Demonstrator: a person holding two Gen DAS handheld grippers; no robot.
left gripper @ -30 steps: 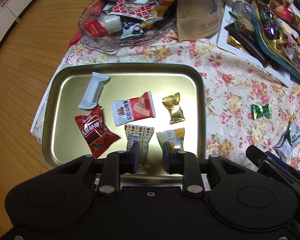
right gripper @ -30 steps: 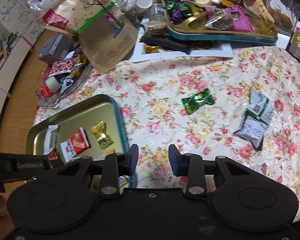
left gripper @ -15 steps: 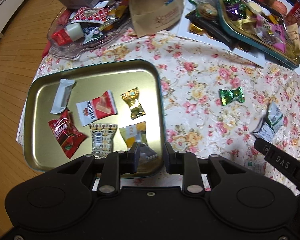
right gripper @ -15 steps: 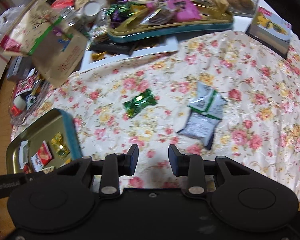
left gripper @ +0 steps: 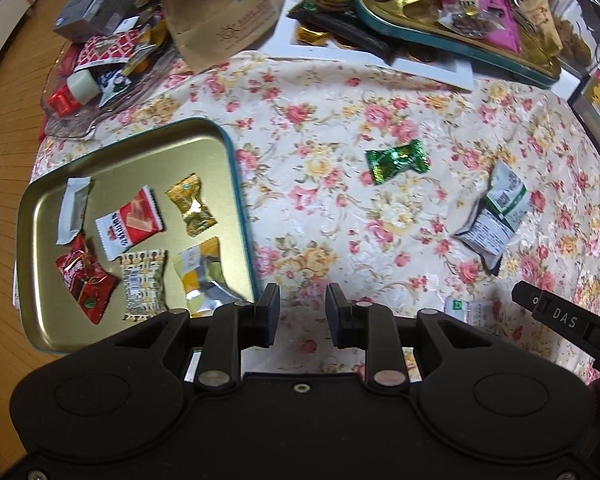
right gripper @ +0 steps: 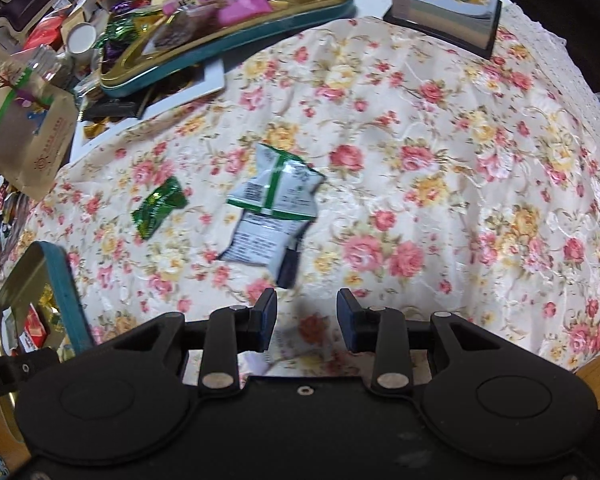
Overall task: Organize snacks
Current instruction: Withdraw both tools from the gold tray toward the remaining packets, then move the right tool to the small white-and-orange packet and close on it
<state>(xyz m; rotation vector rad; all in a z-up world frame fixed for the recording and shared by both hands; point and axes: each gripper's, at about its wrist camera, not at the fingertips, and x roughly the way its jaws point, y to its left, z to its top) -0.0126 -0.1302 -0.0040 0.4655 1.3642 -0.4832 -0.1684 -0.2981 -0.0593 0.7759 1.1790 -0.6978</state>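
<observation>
A gold tin tray point(left gripper: 220, 136) with a teal rim lies on the floral cloth at the left and holds several wrapped snacks. A green candy point(left gripper: 397, 160) and a white, green and black packet point(left gripper: 494, 216) lie loose on the cloth. My left gripper point(left gripper: 302, 312) is open and empty, just right of the tray's near corner. My right gripper point(right gripper: 306, 316) is open and empty, hovering just short of the packet point(right gripper: 274, 210). The green candy point(right gripper: 158, 206) lies to its left. A small white wrapper point(left gripper: 466, 310) lies near the cloth's front edge.
A second teal-rimmed tray point(left gripper: 460, 46) full of snacks, a brown paper bag point(left gripper: 224, 12), a glass dish point(left gripper: 72, 120) of snacks and a grey box point(left gripper: 94, 10) crowd the back. A card box point(right gripper: 448, 4) sits at the back right. The table edge drops to wood floor on the left.
Both grippers have swung to the right. The left one has left the tray and now hovers over the cloth. The right one has come close to the white and green packet.
</observation>
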